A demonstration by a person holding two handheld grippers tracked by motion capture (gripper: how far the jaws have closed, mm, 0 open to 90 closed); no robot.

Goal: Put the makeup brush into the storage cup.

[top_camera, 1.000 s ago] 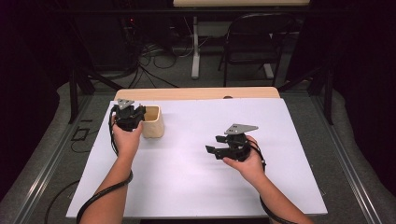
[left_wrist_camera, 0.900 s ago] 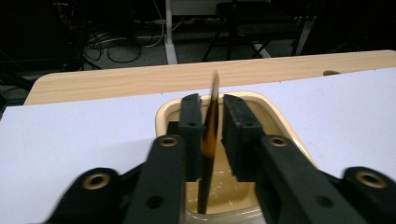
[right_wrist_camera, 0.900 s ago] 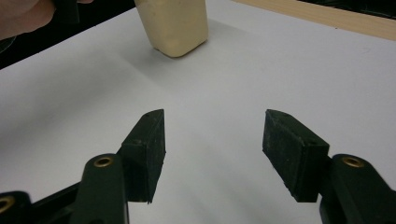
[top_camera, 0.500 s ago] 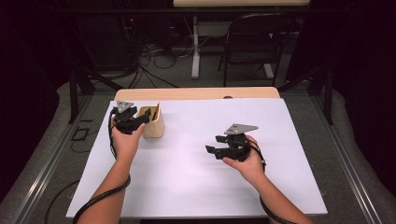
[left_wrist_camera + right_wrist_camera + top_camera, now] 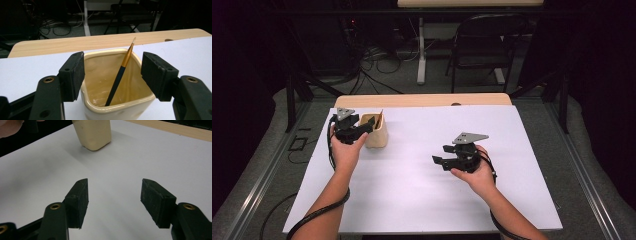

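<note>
Left claw [image 5: 112,75] was released, jaws wide either side of the cream ceramic cup [image 5: 117,100] w/ a paintbrush [image 5: 120,75] leaning inside. Cup prob. heavy-ish, rigid, glazed & slippery, breakable: grip low across the flat walls. Right claw [image 5: 113,202] released over bare bench [image 5: 125,157], cup well ahead of it.
</note>
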